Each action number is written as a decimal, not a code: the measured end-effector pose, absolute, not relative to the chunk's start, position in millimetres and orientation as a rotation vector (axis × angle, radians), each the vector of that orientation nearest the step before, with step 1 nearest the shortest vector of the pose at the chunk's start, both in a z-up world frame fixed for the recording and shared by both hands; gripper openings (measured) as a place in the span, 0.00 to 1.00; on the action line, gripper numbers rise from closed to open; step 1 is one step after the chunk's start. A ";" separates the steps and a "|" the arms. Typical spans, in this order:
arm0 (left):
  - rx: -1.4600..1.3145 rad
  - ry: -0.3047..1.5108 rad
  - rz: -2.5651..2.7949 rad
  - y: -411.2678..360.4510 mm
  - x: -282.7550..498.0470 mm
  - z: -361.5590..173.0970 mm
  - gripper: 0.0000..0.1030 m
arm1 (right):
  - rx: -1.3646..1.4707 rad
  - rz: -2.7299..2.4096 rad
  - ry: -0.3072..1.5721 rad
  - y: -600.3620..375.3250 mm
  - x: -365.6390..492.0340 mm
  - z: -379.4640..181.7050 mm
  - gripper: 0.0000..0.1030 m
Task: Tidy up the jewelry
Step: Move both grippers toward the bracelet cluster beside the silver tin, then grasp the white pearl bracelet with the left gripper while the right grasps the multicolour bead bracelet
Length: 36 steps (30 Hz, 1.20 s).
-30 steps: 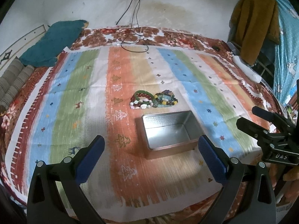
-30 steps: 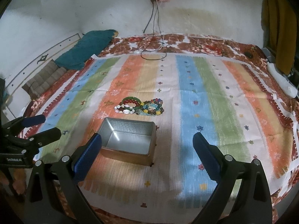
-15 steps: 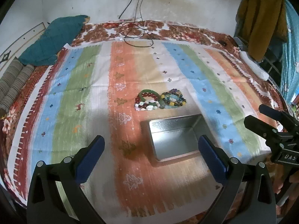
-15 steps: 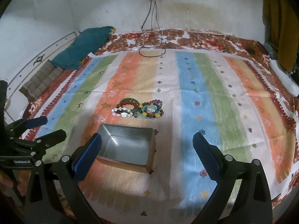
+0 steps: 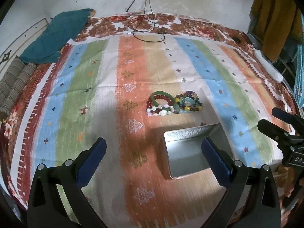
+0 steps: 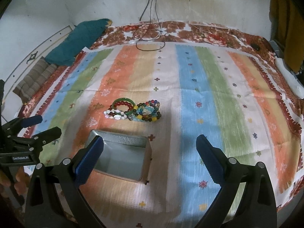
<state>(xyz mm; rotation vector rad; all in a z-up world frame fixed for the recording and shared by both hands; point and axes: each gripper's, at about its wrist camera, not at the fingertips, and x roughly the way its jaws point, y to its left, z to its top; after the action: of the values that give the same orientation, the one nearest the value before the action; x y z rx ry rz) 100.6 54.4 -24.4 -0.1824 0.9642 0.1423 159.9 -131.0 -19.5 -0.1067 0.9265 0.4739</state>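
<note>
A pile of bead bracelets [image 5: 173, 103] with a green bangle [image 5: 161, 97] lies on the striped cloth; it also shows in the right wrist view [image 6: 134, 110]. An open, empty metal tin [image 5: 187, 151] sits just in front of the pile, and shows in the right wrist view [image 6: 121, 156]. My left gripper [image 5: 153, 152] is open and empty, above the cloth near the tin. My right gripper [image 6: 150, 152] is open and empty, its left finger over the tin's left edge. Each gripper appears at the other view's edge.
The striped cloth [image 5: 85, 95] covers a bed with a floral border. A teal cushion [image 5: 57, 36] and rolled mats [image 5: 13, 87] lie at far left. Cables [image 5: 146, 24] hang from the wall onto the cloth. Clothes [image 5: 273, 19] hang at right.
Both grippers have moved forward and lower toward the tin and bracelets, which now sit closer in both views. Both stay open and empty.
</note>
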 end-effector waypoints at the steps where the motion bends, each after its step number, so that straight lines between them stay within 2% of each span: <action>1: -0.182 0.968 0.145 55.6 103.8 -25.2 0.95 | -0.108 0.475 0.933 -129.4 163.5 -20.5 0.96; 21: -0.143 1.074 0.160 64.3 154.0 -49.5 0.94 | -0.172 0.434 1.028 -106.3 220.4 -45.7 0.96; 36: -0.107 1.185 0.154 72.0 198.7 -89.3 0.94 | -0.181 0.403 1.130 -93.9 270.1 -84.7 0.96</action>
<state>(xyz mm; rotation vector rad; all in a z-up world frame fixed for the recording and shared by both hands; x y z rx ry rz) 198.7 72.0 -89.3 -0.1069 1.1847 0.1539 270.1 -93.9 -84.7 -0.1807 1.1298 0.4034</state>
